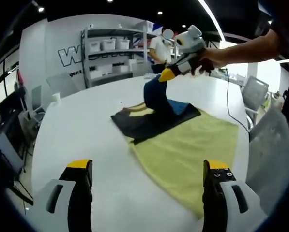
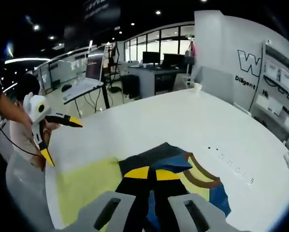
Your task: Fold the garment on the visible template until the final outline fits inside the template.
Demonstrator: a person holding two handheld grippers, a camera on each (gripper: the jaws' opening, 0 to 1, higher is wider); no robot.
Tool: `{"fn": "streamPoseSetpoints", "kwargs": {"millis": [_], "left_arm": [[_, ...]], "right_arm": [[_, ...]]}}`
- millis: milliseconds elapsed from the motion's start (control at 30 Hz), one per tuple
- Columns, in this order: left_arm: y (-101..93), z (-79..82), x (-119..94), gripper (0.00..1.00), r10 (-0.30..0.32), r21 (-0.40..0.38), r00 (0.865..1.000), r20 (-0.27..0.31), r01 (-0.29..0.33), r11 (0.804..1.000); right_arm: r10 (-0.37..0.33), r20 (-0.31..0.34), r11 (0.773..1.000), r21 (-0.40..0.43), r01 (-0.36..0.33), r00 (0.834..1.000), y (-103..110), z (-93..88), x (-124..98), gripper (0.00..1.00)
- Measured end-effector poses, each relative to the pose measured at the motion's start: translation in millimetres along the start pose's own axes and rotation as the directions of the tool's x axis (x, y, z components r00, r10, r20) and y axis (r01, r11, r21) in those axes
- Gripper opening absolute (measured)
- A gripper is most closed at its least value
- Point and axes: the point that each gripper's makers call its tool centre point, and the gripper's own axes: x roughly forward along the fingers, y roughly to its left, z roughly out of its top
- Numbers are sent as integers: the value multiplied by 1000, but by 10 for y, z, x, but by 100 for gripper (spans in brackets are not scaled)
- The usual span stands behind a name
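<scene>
Left gripper (image 1: 149,176) gapes wide over the yellow template (image 1: 188,150); right gripper (image 2: 152,175) pinches the garment (image 2: 154,162).

A dark grey and blue garment (image 1: 151,116), banded in brown where seen in the right gripper view, is laid on a yellow-green template (image 1: 188,150) over a white table (image 1: 81,130), and yellow tips are carried on the black-jawed, grey-bodied left gripper (image 1: 146,169) and right gripper (image 2: 153,174).
</scene>
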Motion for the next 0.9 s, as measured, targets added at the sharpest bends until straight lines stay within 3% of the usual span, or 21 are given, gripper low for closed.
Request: {"fn": "streamPoseSetpoints", "kwargs": {"millis": [367, 900], "left_arm": [[19, -22, -8, 99, 1, -8, 1000, 2, -1, 1000], [61, -69, -26, 99, 6, -20, 1000, 1, -6, 1000]], "right_arm": [[14, -23, 1000, 3, -14, 1000, 132, -3, 262, 0], [30, -100, 999, 35, -27, 995, 292, -295, 607, 0]]}}
